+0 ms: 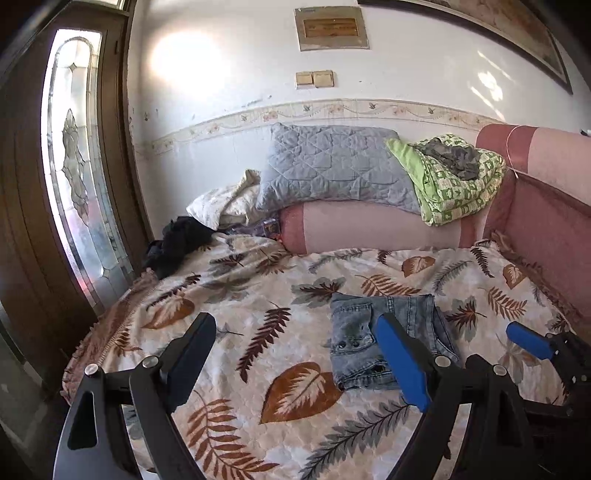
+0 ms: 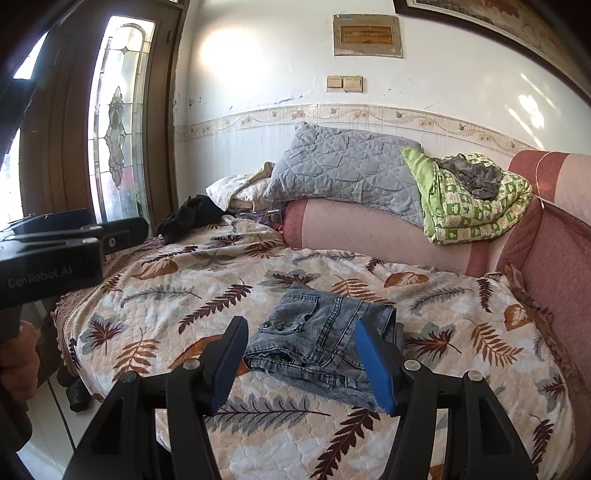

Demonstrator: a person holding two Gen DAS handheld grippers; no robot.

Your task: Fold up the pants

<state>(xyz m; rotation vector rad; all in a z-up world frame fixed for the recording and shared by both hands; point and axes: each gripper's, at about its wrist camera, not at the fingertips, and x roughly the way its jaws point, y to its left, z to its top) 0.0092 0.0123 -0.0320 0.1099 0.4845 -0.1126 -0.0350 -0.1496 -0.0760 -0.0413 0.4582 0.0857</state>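
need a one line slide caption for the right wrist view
Folded grey jeans lie on a leaf-print bedspread, seen past the open right gripper.

Printed in pale grey letters on the black body of the left gripper (image 2: pixel 51 273), seen from the right wrist view: "GenRobot.AI". Some lines of writing on the framed wall plaque (image 2: pixel 367 36) above the bed, too small and blurred to read. No other legible words, numbers or brand marks anywhere.
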